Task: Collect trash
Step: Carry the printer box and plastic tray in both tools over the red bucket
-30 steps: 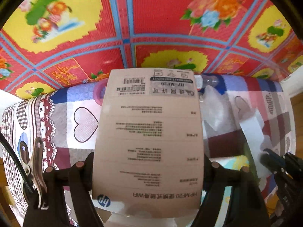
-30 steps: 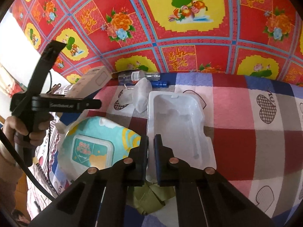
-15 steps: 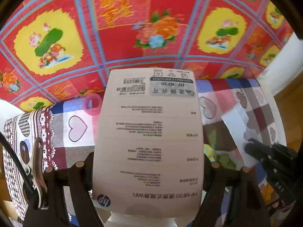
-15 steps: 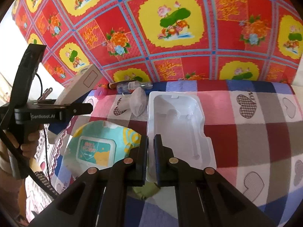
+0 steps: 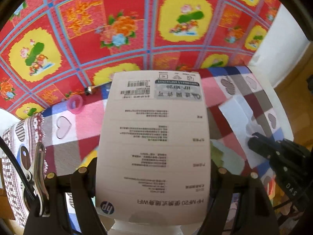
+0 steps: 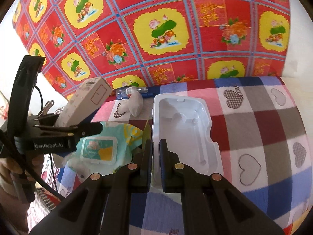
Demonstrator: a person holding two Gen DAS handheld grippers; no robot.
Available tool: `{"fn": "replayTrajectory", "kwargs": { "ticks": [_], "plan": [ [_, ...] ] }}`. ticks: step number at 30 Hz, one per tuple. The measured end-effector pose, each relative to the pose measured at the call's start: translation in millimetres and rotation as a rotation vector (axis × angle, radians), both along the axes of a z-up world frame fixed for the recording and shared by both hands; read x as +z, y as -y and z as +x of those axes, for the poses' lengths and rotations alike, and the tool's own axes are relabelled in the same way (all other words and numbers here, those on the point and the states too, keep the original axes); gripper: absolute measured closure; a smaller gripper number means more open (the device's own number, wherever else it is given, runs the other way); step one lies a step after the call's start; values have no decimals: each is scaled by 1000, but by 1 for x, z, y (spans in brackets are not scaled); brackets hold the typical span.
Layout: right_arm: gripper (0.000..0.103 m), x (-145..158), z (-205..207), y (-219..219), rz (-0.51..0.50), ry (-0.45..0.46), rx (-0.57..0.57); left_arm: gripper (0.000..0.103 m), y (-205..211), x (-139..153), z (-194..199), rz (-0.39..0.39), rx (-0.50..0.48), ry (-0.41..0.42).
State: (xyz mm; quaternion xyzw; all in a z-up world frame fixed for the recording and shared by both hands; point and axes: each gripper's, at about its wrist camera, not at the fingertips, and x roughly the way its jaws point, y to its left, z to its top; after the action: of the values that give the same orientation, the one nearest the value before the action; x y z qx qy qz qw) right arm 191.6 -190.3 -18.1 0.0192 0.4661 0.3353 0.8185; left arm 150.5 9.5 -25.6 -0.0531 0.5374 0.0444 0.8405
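Note:
A beige cardboard box (image 5: 154, 146) with printed labels fills the left wrist view, clamped by its sides in my left gripper (image 5: 152, 164). From the right wrist the same box (image 6: 88, 99) sticks up from the left gripper (image 6: 78, 129), above a teal wet-wipes pack (image 6: 97, 148). My right gripper (image 6: 155, 146) is shut on the near left rim of a white moulded plastic tray (image 6: 182, 125) on the checked tablecloth. The left wrist view has that tray (image 5: 238, 117) and the right gripper (image 5: 273, 152) at right.
A crumpled clear bag (image 6: 133, 105) and a clear tube (image 6: 133, 91) lie by the back wall cloth. A pink ring (image 5: 75, 104) and a small metal piece (image 5: 90, 90) sit at the back left. Green paper (image 5: 217, 152) lies beside the box. The table drops off at right (image 5: 281, 117).
My left gripper has carried the box rightward, closer to the right gripper and over the wipes pack. The right gripper has kept its hold on the tray rim.

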Motion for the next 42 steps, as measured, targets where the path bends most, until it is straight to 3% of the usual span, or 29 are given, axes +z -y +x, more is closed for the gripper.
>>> {"fn": "replayTrajectory", "kwargs": {
  "ticks": [21, 42],
  "plan": [
    [95, 9, -59, 55, -24, 8, -168, 22, 66, -5, -22, -60, -163, -10],
    [95, 8, -108, 153, -26, -20, -377, 22, 181, -6, -40, -58, -405, -22]
  ]
}}
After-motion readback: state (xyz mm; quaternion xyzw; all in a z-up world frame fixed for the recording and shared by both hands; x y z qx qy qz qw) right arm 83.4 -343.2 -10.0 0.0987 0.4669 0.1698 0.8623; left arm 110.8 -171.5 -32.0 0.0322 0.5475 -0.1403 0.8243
